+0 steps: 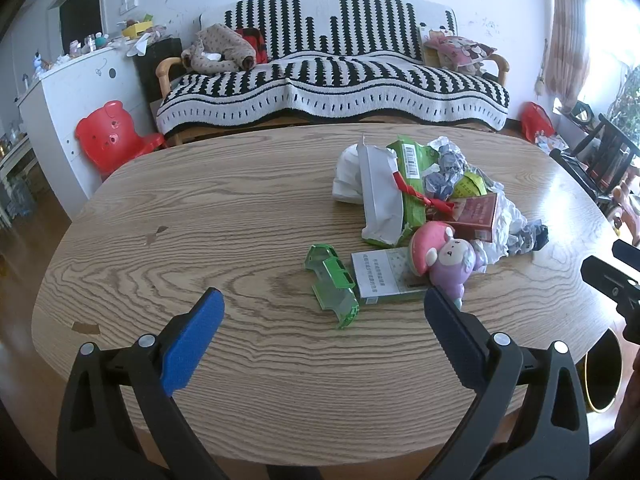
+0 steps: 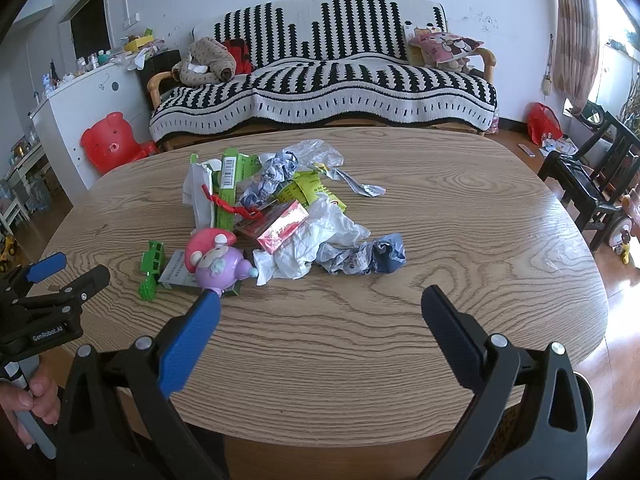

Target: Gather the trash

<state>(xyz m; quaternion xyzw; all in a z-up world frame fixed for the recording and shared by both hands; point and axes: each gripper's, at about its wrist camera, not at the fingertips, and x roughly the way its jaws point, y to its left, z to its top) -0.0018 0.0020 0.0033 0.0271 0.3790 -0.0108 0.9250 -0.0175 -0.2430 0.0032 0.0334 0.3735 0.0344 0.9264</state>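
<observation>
A heap of trash lies on the oval wooden table point(image 1: 240, 216): a torn white box point(image 1: 380, 196), a green carton point(image 1: 412, 172), a red box point(image 1: 476, 212), crumpled paper point(image 2: 320, 240), a green plastic piece point(image 1: 332, 284), a flat grey-white box point(image 1: 380, 272) and a purple-pink toy point(image 1: 448, 260). My left gripper point(image 1: 324, 312) is open and empty, just short of the green plastic piece. My right gripper point(image 2: 320, 312) is open and empty, in front of the crumpled paper. The toy point(image 2: 216, 264) sits by its left finger. Each gripper shows at the edge of the other's view.
A black bin with a gold rim point(image 1: 604, 372) stands below the table's right edge. A striped sofa point(image 1: 332, 80) is behind the table, a red child's chair point(image 1: 112, 136) to the left and dark chairs point(image 2: 588, 184) to the right.
</observation>
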